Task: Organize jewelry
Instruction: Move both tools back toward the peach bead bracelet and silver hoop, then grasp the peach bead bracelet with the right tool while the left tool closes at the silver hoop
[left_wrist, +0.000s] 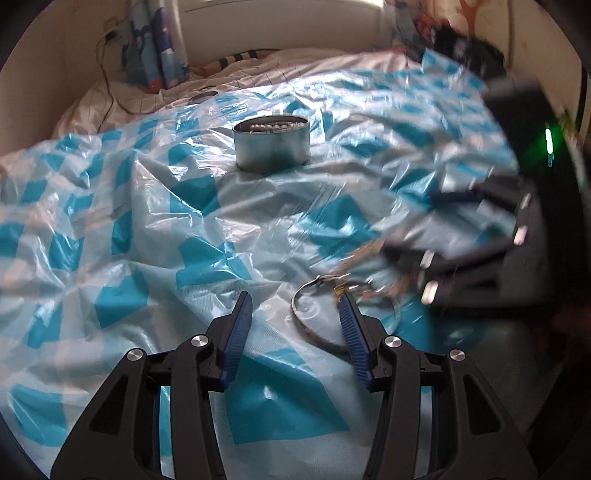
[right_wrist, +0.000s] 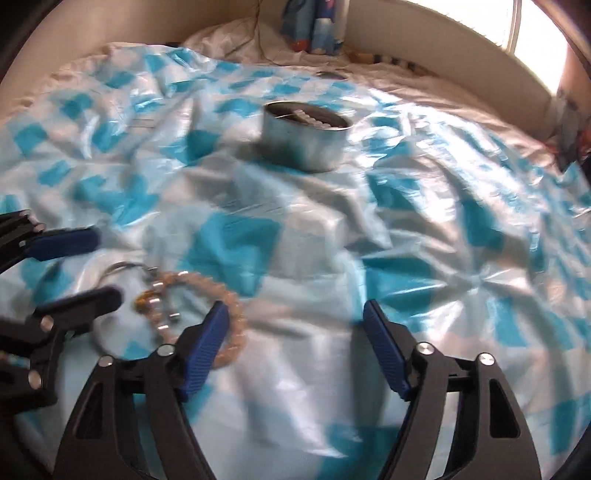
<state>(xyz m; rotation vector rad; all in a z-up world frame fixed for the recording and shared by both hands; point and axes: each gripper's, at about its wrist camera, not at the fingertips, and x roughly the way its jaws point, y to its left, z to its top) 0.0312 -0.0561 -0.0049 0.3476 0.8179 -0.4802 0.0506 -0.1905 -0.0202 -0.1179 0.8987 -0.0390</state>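
A round metal tin (left_wrist: 271, 147) (right_wrist: 306, 144) with a string of pearl beads inside stands on the blue-and-white checked plastic sheet (left_wrist: 147, 229). In front of it lies a small heap of jewelry: a thin silver bangle (left_wrist: 297, 314) (right_wrist: 123, 265), a peach bead bracelet (right_wrist: 236, 314) and a small gold piece (right_wrist: 143, 297). My left gripper (left_wrist: 293, 298) (right_wrist: 108, 264) is open, low over the bangle, whose arc lies beside the right finger. My right gripper (right_wrist: 294, 307) (left_wrist: 410, 225) is open and empty, its left finger just next to the bead bracelet.
The sheet covers a rumpled white bed (left_wrist: 258, 70). A blue patterned curtain (left_wrist: 155, 48) hangs at the far wall, and a dark cable (left_wrist: 107, 85) runs across the bedding. A small round lid (right_wrist: 330, 75) lies behind the tin. Dark clutter (left_wrist: 465, 48) sits at the far right.
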